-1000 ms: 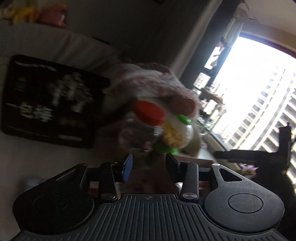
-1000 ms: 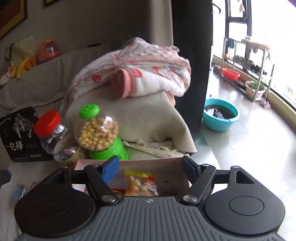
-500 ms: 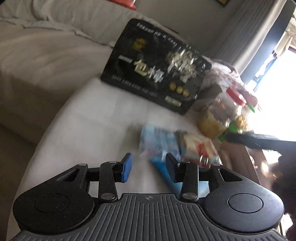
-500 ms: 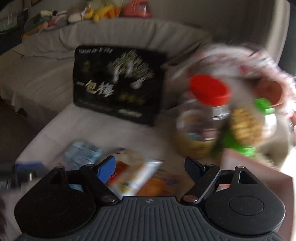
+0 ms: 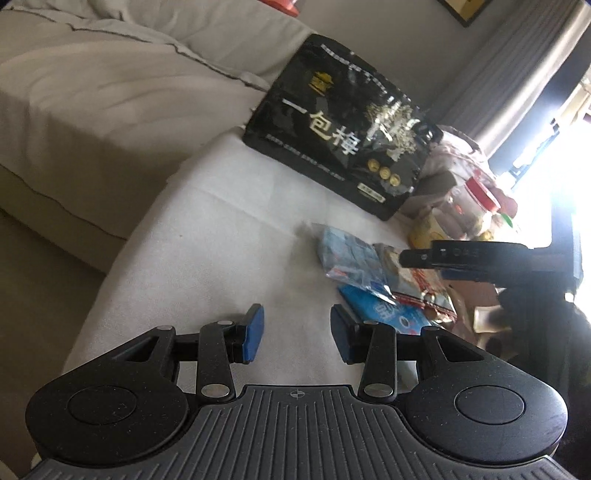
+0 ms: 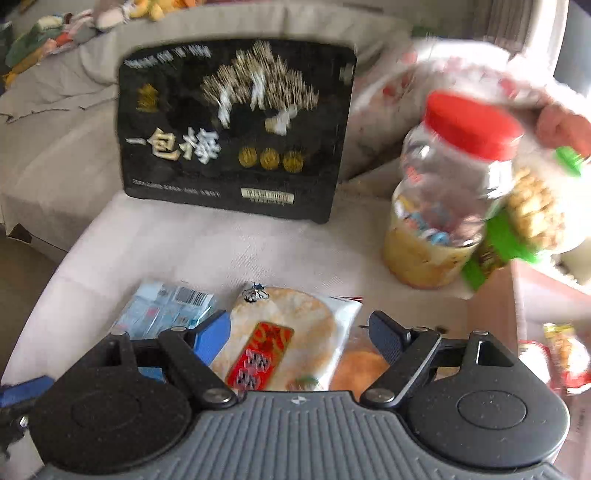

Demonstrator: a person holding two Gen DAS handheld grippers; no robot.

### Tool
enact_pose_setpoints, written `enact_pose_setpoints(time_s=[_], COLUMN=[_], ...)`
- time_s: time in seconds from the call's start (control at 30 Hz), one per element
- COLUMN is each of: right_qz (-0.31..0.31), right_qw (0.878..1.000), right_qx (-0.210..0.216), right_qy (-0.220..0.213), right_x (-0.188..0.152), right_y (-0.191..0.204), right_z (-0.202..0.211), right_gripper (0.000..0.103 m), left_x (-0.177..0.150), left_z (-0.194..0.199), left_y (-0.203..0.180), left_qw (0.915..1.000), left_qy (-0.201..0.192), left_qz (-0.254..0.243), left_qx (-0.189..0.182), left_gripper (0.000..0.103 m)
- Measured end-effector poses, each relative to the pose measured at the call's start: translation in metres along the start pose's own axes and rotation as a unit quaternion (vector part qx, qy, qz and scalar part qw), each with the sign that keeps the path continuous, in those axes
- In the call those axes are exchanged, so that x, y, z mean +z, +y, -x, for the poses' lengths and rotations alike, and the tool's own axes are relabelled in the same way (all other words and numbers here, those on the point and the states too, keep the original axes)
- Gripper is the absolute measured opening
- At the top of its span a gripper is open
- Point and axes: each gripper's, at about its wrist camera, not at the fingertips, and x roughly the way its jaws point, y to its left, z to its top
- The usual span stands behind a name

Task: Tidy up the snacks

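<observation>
A broad beige fabric sofa [image 5: 96, 92] with stitched seams fills the left of the left wrist view, and its back cushion runs behind everything in the right wrist view. Along the top of that backrest lies a row of soft toys [image 6: 92, 18], yellow, green and orange, too blurred to tell apart. A pale cloth-covered surface [image 5: 207, 236] stands in front of the sofa, creased across its middle. To the right, a crumpled white blanket with pink flowers [image 6: 461, 74] is heaped up. A grey curtain [image 5: 524, 85] hangs beside a bright, washed-out window [image 5: 569, 155]. The corner of a dark picture frame [image 5: 461, 11] shows on the wall above.
</observation>
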Motion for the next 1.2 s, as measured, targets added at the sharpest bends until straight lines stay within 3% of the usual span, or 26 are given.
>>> enact_pose_setpoints(time_s=[0.13,0.3,0.43,0.57,0.7,0.8,0.9,1.0,1.03,1.1,1.2], right_qz=[0.037,0.056,0.046,0.035,0.042,0.049,0.06,0.074,0.077,0.075,0.05], right_qw=[0.997,0.994,0.995,0.993,0.995,0.994,0.994,0.992,0.991,0.99,0.993], right_qx=[0.03,0.087,0.082,0.101,0.076,0.066,0.039,0.013,0.006,-0.003,-0.005], right_qy=[-0.065,-0.042,-0.029,-0.041,-0.058,-0.067,-0.082,-0.104,-0.11,-0.117,-0.111], right_x=[-0.033,-0.063,-0.071,-0.072,-0.087,-0.104,-0.121,-0.133,-0.137,-0.143,-0.152], right_y=[-0.002,0.0,0.005,0.01,0.019,0.014,0.01,0.005,0.003,-0.003,-0.017], right_z=[0.045,0.057,0.047,0.049,0.053,0.061,0.07,0.079,0.082,0.085,0.085], right_gripper=[0.083,0.085,0.085,0.085,0.085,0.085,0.085,0.085,0.085,0.085,0.085], left_x=[-0.003,-0.004,0.001,0.028,0.049,0.045,0.035,0.018,0.014,0.014,0.02], left_z=[-0.003,-0.01,-0.012,-0.022,-0.053,-0.075,-0.096,-0.103,-0.104,-0.103,-0.102], left_y=[-0.004,-0.011,-0.02,-0.028,-0.055,-0.088,-0.106,-0.118,-0.119,-0.117,-0.112], left_qw=[0.9999,0.9997,0.9994,0.9995,0.9974,0.9844,0.9691,0.9424,0.9385,0.9388,0.946], left_qy=[0.008,0.012,0.014,0.0,0.006,0.004,0.031,0.01,0.008,0.007,0.013], left_qz=[-0.002,-0.003,-0.014,-0.024,-0.071,-0.173,-0.239,-0.317,-0.325,-0.324,-0.305], left_qx=[-0.013,-0.021,-0.028,-0.021,0.01,0.031,0.054,0.107,0.117,0.117,0.108], left_gripper=[0.044,0.044,0.044,0.044,0.045,0.045,0.045,0.051,0.051,0.051,0.051])
